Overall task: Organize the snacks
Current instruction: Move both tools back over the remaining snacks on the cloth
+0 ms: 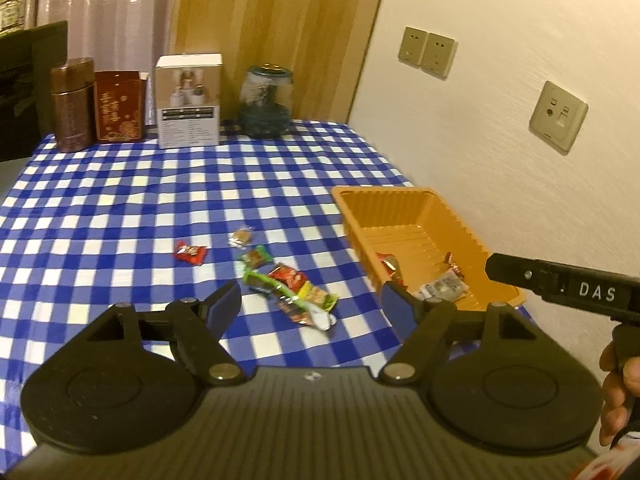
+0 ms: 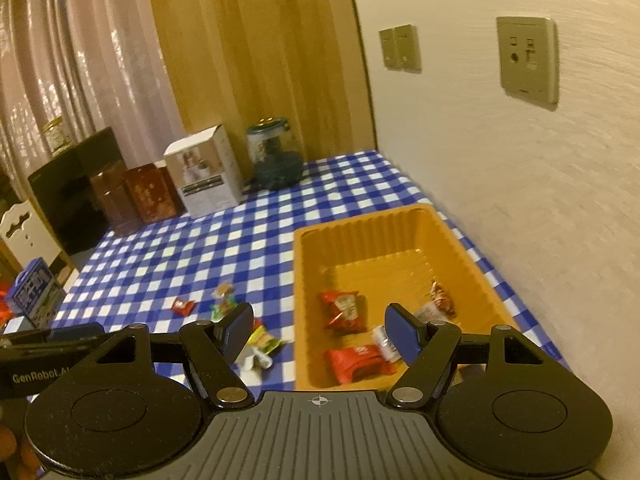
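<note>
A table (image 1: 100, 200) covered in a blue-and-white checked cloth is seen from both wrist views. Along its far edge, from the left, a brown tin (image 1: 72, 104), a dark red box (image 1: 119, 106), a white carton (image 1: 189, 100) and a glass jar (image 1: 265, 102) are lined up. On the cloth, a small red-wrapped snack (image 1: 190, 253) lies apart at the left; just to its right a clear-wrapped biscuit (image 1: 241, 237) and a green-edged sweet (image 1: 257, 258) are placed close together, and nearer the camera a heap of red, green and silver packets (image 1: 294, 292) is piled loosely. The left tool (image 1: 310, 304) is held above this heap, its jaws spread wide with nothing between them. Further right, an orange ribbed tray (image 2: 400, 232) stands beside the wall; inside it a red crinkled packet (image 2: 343, 311), a flat red bar (image 2: 358, 364), a brown-and-white wrapper (image 2: 440, 300) and a silver-ended sweet (image 2: 385, 342) are scattered on the bottom. The right tool (image 2: 320, 332) is poised over the near end of the tray, its jaws likewise wide apart and empty. Two wall sockets (image 1: 427, 52) and a data outlet (image 1: 558, 116) are mounted on the wall at the right.
</note>
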A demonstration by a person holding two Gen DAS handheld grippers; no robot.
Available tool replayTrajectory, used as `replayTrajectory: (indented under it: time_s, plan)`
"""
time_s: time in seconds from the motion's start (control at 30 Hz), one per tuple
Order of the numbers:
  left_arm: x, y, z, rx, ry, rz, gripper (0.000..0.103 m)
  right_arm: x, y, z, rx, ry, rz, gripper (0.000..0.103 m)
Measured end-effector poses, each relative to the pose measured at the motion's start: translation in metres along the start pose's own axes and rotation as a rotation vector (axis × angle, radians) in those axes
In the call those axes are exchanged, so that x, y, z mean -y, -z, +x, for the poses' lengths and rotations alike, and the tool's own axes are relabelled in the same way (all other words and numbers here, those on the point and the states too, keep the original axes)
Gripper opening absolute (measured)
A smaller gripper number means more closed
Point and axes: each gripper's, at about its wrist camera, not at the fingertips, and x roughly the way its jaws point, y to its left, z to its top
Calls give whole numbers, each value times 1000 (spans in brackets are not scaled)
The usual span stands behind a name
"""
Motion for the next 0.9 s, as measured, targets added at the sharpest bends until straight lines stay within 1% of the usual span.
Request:
replayTrajectory:
  time_s: [0.3,0.43,0.57,0.67,0.77,0.83,0.9]
  plan:
    - [-23,7,-17,3,-27,-41,81,-22,13,-3,-25,-18,-21,73]
    - [-33,8,-23,9,-45,-42,84,-28,16,-2,-33,-27,-23,73]
    - [-43,11,-25,6,-59,-48,85,-34,19,-1,-40,-37,-25,73]
    - [-53,14,-26,-4,-54,-67,85,-38,21,1,-47,-44,-28,73]
    - [-61,16,-26,-12,-74,-65,85,-42,24,4,-54,-50,-29,73]
    - [-67,17,-25,-16,-84,-66,91,-46,26,6,-57,-54,-33,73]
    - [-73,17,-25,-15,-95,-62,93,-49,27,9,-61,-60,-38,73]
